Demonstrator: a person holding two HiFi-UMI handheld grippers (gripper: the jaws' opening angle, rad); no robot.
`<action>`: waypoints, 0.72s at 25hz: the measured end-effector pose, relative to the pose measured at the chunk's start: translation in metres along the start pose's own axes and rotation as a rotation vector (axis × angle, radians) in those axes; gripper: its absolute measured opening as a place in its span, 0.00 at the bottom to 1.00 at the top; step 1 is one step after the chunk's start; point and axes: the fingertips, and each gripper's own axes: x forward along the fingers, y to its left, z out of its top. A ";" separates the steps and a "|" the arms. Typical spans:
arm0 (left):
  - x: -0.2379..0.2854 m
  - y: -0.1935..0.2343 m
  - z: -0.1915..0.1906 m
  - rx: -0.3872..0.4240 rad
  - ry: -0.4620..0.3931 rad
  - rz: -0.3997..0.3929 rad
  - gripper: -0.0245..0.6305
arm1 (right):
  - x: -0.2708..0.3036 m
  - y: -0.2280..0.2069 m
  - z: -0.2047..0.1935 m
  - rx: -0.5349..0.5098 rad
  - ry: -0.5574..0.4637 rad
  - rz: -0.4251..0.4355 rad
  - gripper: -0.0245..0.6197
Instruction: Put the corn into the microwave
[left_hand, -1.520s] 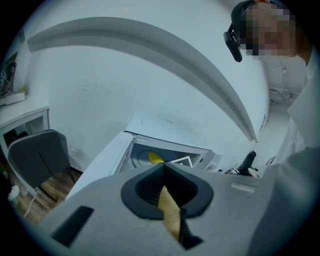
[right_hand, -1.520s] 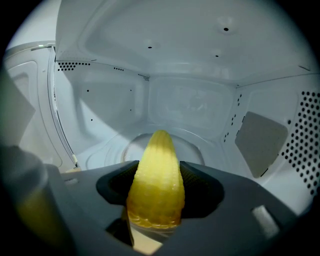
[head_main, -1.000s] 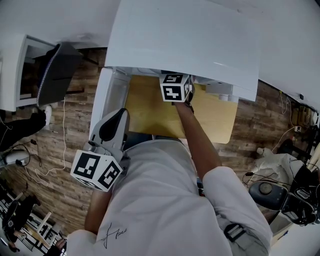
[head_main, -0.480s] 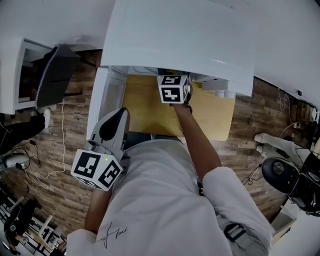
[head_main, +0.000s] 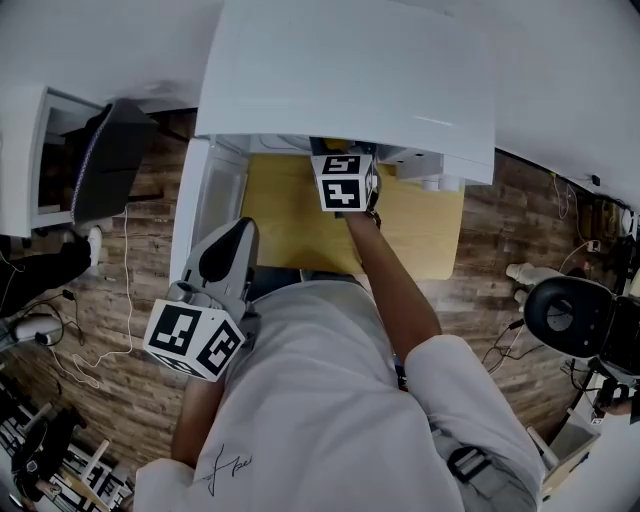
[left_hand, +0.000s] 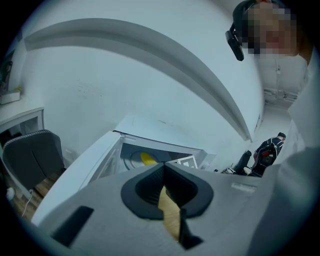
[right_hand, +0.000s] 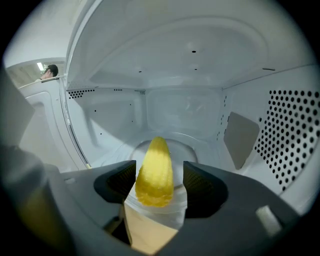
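- The right tongs (right_hand: 159, 185) are clamped on the thick near end of the corn (right_hand: 155, 172). They reach through the mouth of the microwave (head_main: 350, 80), which stands at the far edge of the desk (head_main: 420, 230).
- The corn points inward, its tip over the round glass plate (right_hand: 187, 145) on the floor of the microwave.
- There is open room inside on every side of the corn. The back wall and ceiling are well apart from it, and the perforated right wall (right_hand: 295, 135) and the left wall stand clear of the tongs.
- The microwave door (head_main: 205, 210) is swung out along the desk's left edge, so the mouth is unblocked.
- The left tongs (left_hand: 163, 172) are pressed together with nothing between them. They are held back near the desk's near left corner, beside the door, and aimed at the open microwave. From there the corn (left_hand: 147, 159) shows yellow inside.
- Bare desk lies between the microwave and the near edge, crossed only by the person's right forearm.
- Off the desk's left side, a grey chair (head_main: 110, 160) stands on the wooden floor (head_main: 130, 300), apart from the door.
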 end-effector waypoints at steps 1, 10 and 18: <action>0.000 -0.001 0.000 0.001 -0.002 -0.002 0.03 | -0.001 0.000 0.000 0.004 -0.001 0.004 0.52; -0.001 -0.009 0.001 0.010 -0.016 -0.016 0.03 | -0.015 -0.001 0.003 0.002 -0.019 0.017 0.47; -0.002 -0.016 -0.001 0.008 -0.023 -0.028 0.03 | -0.029 0.001 0.004 0.033 -0.035 0.043 0.44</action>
